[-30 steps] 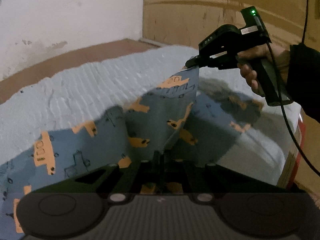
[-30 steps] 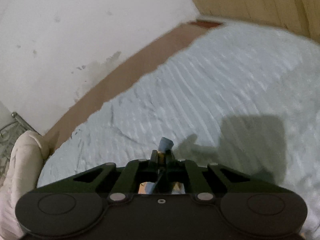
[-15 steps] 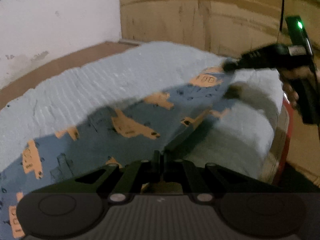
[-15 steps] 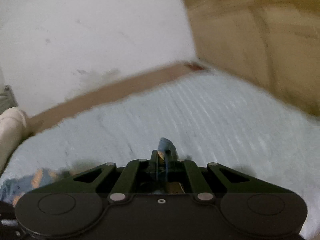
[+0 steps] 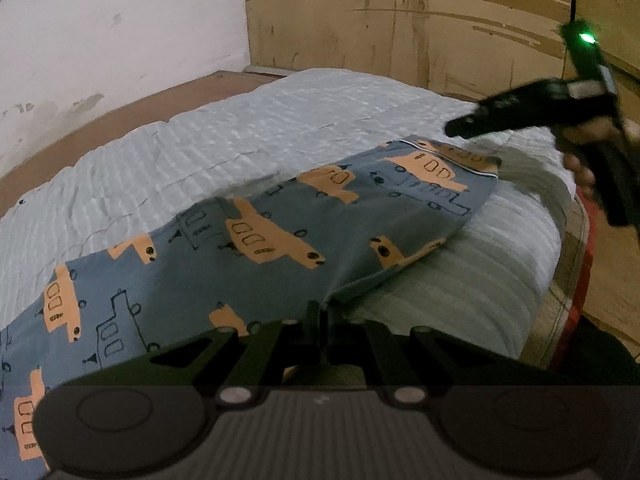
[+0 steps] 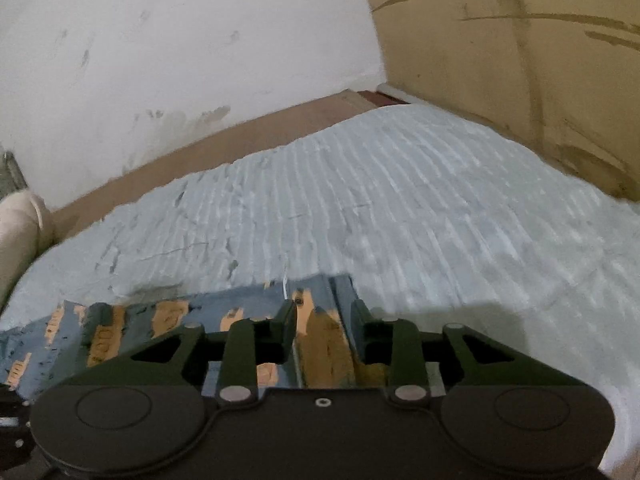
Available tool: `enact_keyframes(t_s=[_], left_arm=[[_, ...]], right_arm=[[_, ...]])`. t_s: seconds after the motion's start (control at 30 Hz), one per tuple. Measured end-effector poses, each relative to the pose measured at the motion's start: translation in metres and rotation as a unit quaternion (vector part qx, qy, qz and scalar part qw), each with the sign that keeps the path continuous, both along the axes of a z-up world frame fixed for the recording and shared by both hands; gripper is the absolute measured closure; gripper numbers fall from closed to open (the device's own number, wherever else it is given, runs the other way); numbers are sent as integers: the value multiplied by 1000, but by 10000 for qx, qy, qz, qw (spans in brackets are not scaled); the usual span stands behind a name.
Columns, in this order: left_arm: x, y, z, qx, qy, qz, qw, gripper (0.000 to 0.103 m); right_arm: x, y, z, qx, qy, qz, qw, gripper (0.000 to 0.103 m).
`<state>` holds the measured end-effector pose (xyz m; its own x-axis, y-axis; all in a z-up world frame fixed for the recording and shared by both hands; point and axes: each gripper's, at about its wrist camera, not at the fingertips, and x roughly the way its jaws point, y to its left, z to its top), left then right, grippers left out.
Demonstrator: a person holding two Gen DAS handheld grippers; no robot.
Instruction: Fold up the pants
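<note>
Pants (image 5: 280, 240) are spread lengthwise on the blue quilt (image 5: 240, 128), one edge pinched by the clenched left gripper (image 5: 322, 312). The right gripper (image 6: 324, 320), its jaws just opened and released, is held over the far waistband end, nearer that corner.

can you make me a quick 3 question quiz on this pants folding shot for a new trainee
1. True or false: the right tool is clamped shut on the pants.
2. Which tool pinches the fabric?
A. left tool
B. right tool
C. neither
3. Fill in: the pants lie on a pale blue ____.

Key
1. False. Its jaws have just been opening and stand apart over the hem, pads clear of the cloth.
2. A. The left tool's jaws are closed on a fold of the pants at the near edge.
3. Quilt (ribbed bed cover).
</note>
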<state>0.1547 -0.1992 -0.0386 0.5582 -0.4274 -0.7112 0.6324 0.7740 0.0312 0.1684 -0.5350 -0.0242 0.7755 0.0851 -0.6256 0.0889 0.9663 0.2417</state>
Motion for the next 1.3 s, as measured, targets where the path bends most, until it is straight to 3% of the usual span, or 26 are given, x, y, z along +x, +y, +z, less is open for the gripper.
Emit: enact_keyframes(t_s=[0.3,0.37,0.47,0.67,0.83,0.9,0.93,0.97,1.03,1.1,1.13,1.17,1.3], left_arm=[[2,2,-1,-79,38,66,9999,101],[2,3,-1,-112,37,76,9999,101],[0,6,3,-208,-54,118,9997,101],[1,1,11,-277,-255,134,9992,101],[8,-2,-9,-200,123,110,9997,97],[6,3,-8,-335,170,155,9992,90],[5,6,-6,-391,206,155,9989,78],[5,10,-3,-470,250,195,9984,57],[7,18,5,-675,285,394,9965,33],[9,29,12,-910,256,653,9934,27],[10,34,14,-982,242,802,9916,19],[12,39,15,-1003,218,973,9900,13],[19,60,12,-686,163,1718,9826,12]], right_arm=[[53,11,-15,-377,527,570,9963,75],[53,16,-15,-546,535,673,9948,91],[49,21,-10,-889,408,703,9927,96],[50,16,12,-1216,9,472,9915,98],[62,11,-5,-1206,455,547,9901,96],[61,11,-12,-1319,544,514,9884,91],[58,9,-12,-1290,508,454,9893,84],[54,7,-11,-1248,465,381,9904,80],[45,7,-4,-1246,336,274,9913,72],[31,14,3,-1273,149,227,9915,51],[24,19,4,-1257,70,272,9917,36],[18,25,4,-1244,31,355,9916,28],[-2,46,-15,-1527,211,584,9863,20]])
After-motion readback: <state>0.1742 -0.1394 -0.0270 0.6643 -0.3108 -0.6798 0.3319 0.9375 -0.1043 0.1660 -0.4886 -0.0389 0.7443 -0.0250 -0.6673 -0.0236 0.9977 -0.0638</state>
